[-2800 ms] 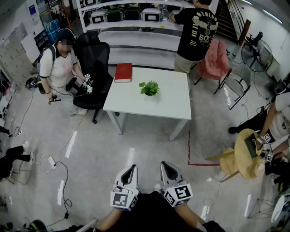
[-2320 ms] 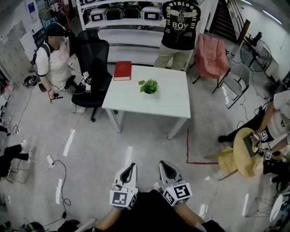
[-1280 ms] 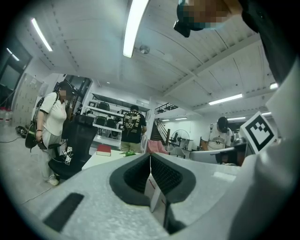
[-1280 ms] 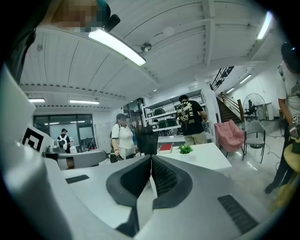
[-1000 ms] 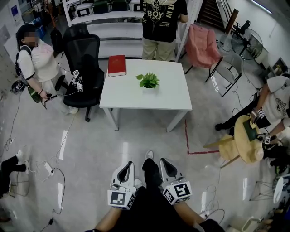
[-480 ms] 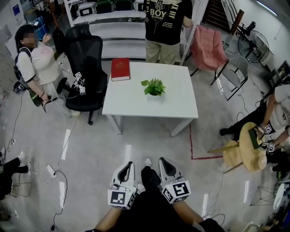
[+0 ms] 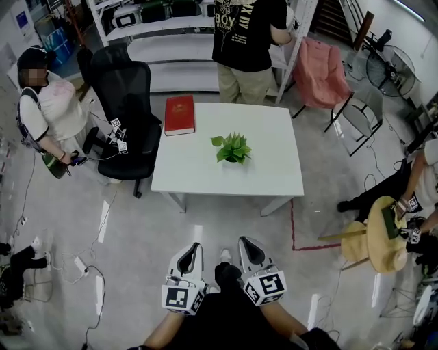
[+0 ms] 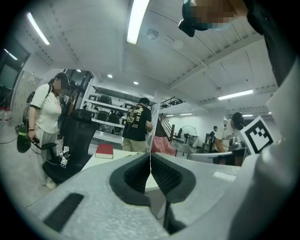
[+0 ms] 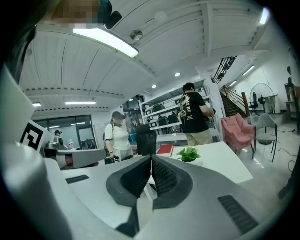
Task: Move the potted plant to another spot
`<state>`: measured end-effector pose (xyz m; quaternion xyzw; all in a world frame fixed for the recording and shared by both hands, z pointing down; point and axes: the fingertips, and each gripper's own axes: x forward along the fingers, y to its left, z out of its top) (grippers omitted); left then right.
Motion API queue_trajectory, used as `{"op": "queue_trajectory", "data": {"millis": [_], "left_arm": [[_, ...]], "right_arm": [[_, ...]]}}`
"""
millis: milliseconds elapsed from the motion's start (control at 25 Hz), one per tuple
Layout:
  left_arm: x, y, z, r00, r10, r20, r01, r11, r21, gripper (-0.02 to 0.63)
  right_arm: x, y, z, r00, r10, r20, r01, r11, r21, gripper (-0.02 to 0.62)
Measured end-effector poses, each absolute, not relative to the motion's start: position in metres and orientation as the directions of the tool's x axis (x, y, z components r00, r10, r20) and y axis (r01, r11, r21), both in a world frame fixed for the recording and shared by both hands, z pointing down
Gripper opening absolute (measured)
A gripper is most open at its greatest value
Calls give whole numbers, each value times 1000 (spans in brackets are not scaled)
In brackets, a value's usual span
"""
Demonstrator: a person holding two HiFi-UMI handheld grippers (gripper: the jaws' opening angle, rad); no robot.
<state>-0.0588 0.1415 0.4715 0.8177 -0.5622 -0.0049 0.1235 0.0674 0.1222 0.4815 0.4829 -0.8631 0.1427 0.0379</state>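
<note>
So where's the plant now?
In the head view the plant sits near the middle of the table, to the right of the red book.

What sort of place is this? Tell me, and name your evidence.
Probably a lab or workshop: shelves holding equipment boxes, cables trailing over the floor, and people standing around a white table.

Counter (image 7: 205,176) at frame centre
On it, potted plant (image 7: 232,147) in the middle — book (image 7: 179,114) at upper-left corner; chair (image 7: 127,102) left; left tongs (image 7: 194,249), right tongs (image 7: 246,244) bottom centre.
</note>
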Motion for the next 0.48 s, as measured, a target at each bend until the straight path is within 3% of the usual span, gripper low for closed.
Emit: {"op": "queue_trajectory", "data": {"millis": [480], "left_arm": [[-39,48,464,337,-928,159,-932,-305,195,18]], "right_arm": [[83,16,489,-568,-795,212,-820,526,-226,13]]}}
